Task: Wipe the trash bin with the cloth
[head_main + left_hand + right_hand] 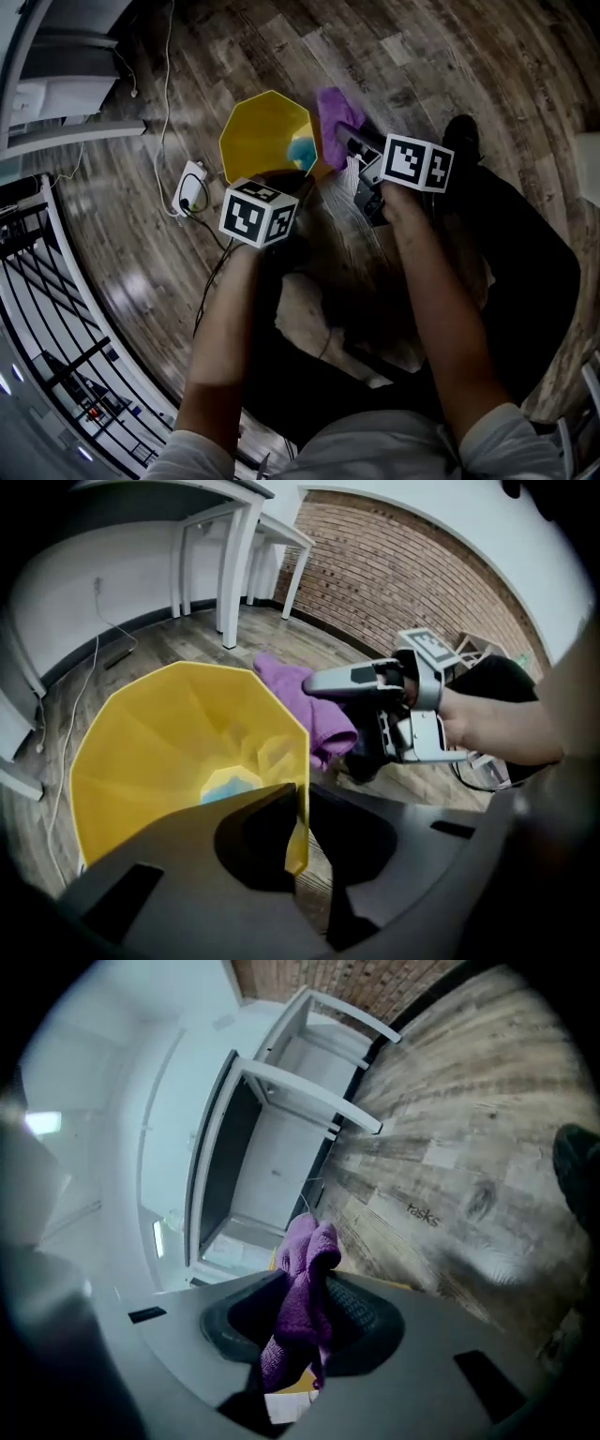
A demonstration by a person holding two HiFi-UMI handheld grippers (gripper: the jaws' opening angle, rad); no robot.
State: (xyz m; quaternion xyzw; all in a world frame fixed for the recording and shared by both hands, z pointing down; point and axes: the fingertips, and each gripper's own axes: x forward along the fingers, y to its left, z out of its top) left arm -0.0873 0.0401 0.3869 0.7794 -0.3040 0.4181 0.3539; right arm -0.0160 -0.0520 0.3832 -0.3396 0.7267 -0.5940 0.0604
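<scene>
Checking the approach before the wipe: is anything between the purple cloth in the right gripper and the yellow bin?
Nothing visible. The purple cloth, pinched in the right gripper, hangs right beside the yellow trash bin. The left gripper clamps the bin's near rim, off that path.

The trash bin [258, 131] is yellow, the cloth [336, 111] purple, the floor [450, 56] brown wood-grain.
</scene>
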